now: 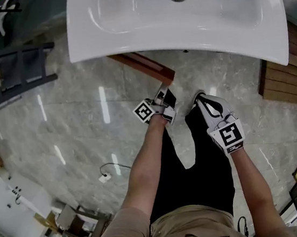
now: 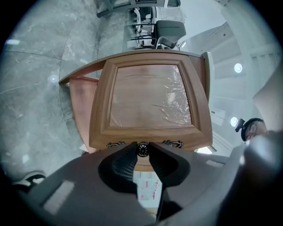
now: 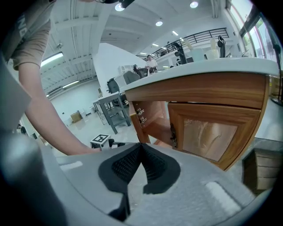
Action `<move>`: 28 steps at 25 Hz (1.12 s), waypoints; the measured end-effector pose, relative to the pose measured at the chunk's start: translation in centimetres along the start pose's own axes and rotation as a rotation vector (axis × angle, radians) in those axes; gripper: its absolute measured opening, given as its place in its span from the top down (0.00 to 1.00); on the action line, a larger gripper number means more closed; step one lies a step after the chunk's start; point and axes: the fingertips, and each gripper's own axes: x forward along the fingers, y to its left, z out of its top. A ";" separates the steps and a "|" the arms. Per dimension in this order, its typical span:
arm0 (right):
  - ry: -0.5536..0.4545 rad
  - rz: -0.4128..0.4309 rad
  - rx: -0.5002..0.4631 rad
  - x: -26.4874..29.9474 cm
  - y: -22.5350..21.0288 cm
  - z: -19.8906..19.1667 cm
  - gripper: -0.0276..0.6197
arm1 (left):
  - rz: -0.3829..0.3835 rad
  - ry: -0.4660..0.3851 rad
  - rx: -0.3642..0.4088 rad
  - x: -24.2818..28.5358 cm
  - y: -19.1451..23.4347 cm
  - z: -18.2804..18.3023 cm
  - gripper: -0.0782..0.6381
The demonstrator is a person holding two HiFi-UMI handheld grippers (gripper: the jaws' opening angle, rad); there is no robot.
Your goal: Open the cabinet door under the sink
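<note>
left gripper (image 2: 142, 150) pinching knob (image 2: 142, 148), door (image 2: 150, 97) part-open | right gripper (image 3: 140, 148) hanging closed, empty | advising: following door's arc, not tugging straight

Below the white sink (image 1: 100, 40), the left gripper (image 1: 165, 95) meets the swung-out cabinet door (image 1: 141, 65); the right gripper (image 1: 203, 102) hovers beside.

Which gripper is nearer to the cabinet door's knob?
Left. The left gripper is clamped on the knob; the right gripper, shut and empty, hangs beside it without touching.
</note>
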 end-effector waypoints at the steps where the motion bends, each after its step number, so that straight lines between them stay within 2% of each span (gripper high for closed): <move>1: 0.002 -0.002 0.002 0.2 0.6 0.0 0.95 | 0.002 0.018 0.000 -0.4 0.0 0.0 0.75; 7: 0.008 -0.025 0.047 1.6 4.2 -0.6 0.95 | 0.008 0.138 0.010 -3.1 0.2 0.2 0.75; 12: 0.032 -0.030 0.057 2.8 6.7 -1.2 0.95 | 0.022 0.186 -0.016 -6.0 0.5 0.6 0.75; 22: 0.028 -0.011 0.057 4.7 10.9 -0.3 0.95 | 0.028 0.258 -0.007 -10.0 1.2 2.4 0.75; 28: 0.040 -0.028 0.071 5.9 12.7 0.0 0.95 | 0.048 0.346 -0.002 -12.2 1.1 3.5 0.75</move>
